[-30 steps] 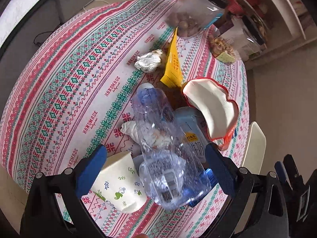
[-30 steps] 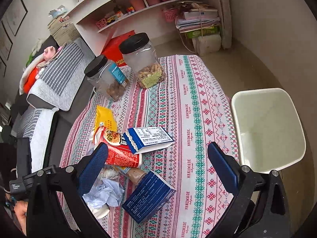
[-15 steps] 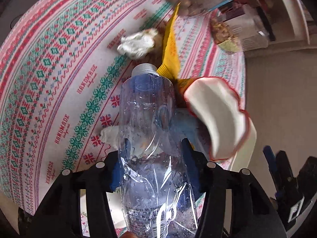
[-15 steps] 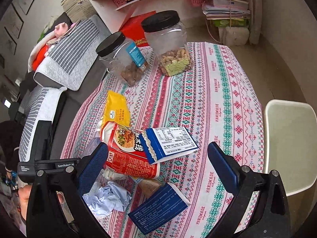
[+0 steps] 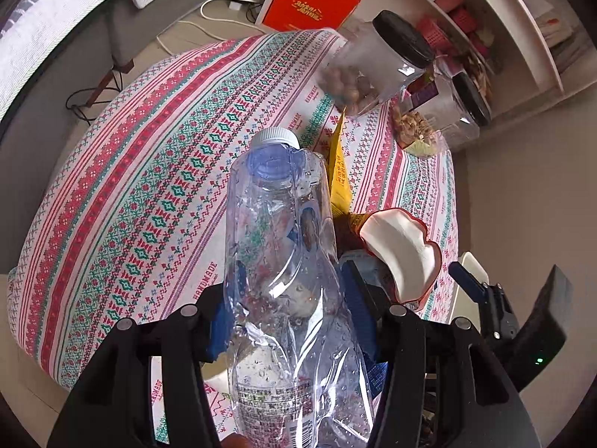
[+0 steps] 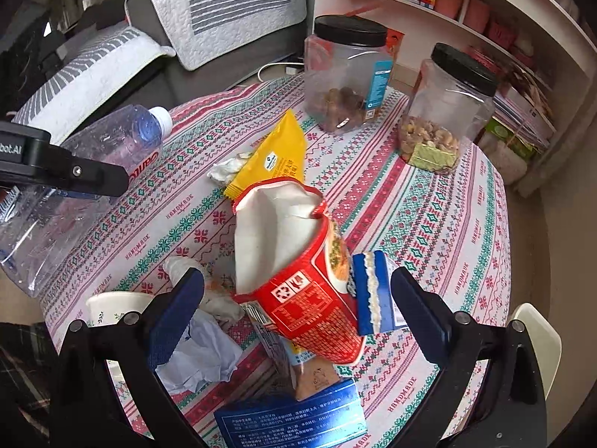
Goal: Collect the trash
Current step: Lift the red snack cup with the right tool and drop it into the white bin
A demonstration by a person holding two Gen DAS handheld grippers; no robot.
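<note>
At the far left of the right wrist view, the left gripper (image 5: 291,321) clamps a crumpled clear plastic bottle (image 6: 74,183) by its lower body, its white cap tilted up and away, clear of the patterned tablecloth (image 6: 429,224). Seen from the left wrist, the blue pads (image 5: 356,306) press into the bottle's thin walls, which buckle between them. The grip looks sound but low, so the bottle is best carried steadily, without a harder squeeze that could make the slick plastic pop free.

Moving right, a paper cup (image 6: 112,304) sits at the near edge of the table beside crumpled white tissue (image 6: 201,354). At centre, the right gripper (image 6: 298,306) hangs with its jaws wide apart, holding nothing, either side of a torn red snack bag (image 6: 309,298) that stands open-mouthed in the pile. A blue carton (image 6: 373,295) leans against the bag's right side and a yellow wrapper (image 6: 276,156) lies just beyond it. To take the bag cleanly, the pads should probably close across its red lower half, not the floppy white mouth, and miss the carton.

Farther right, two black-lidded jars (image 6: 347,74) of nuts stand at the far edge, likely not rubbish. A pale bin (image 6: 537,336) shows past the table's near right edge, the probable drop point.
</note>
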